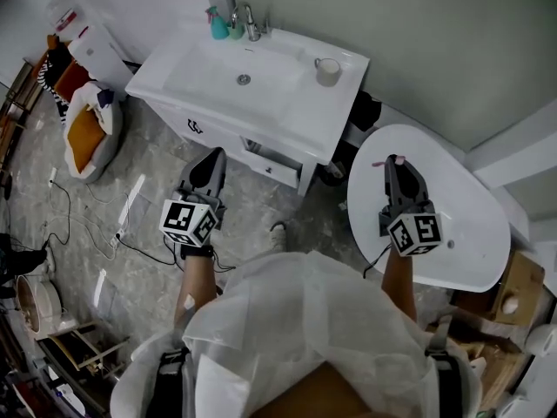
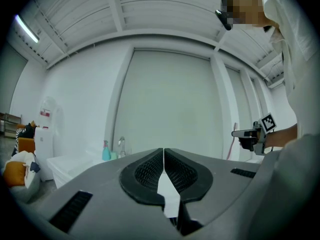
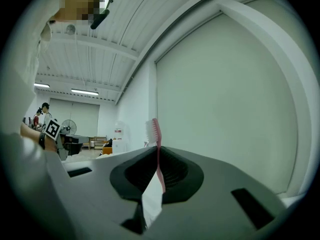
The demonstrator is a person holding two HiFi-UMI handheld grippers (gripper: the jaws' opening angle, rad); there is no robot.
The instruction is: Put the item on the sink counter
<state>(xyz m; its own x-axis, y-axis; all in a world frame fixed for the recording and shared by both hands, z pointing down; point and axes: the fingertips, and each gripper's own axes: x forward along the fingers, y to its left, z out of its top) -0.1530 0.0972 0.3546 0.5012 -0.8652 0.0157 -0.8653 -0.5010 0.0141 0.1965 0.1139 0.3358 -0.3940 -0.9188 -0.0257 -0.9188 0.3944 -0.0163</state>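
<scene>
A pink toothbrush (image 3: 155, 131) stands upright between the jaws of my right gripper (image 3: 157, 151), bristle head topmost. In the head view the right gripper (image 1: 393, 162) hovers over the white round table (image 1: 461, 225), and the toothbrush (image 1: 384, 161) sticks out sideways at its tip. My left gripper (image 1: 211, 155) is shut on nothing and hangs in front of the white sink counter (image 1: 300, 120), just short of its front edge. Its pads (image 2: 150, 171) meet with nothing between them. The left gripper view also catches the toothbrush (image 2: 233, 141) far right.
On the counter stand a teal bottle (image 1: 218, 24), a faucet (image 1: 248, 23) and a white cup (image 1: 327, 70). A water dispenser (image 1: 91, 37) and an orange-and-white bag (image 1: 87, 133) sit left of it. Cables (image 1: 130, 225) run over the floor. A cardboard box (image 1: 513, 294) lies at right.
</scene>
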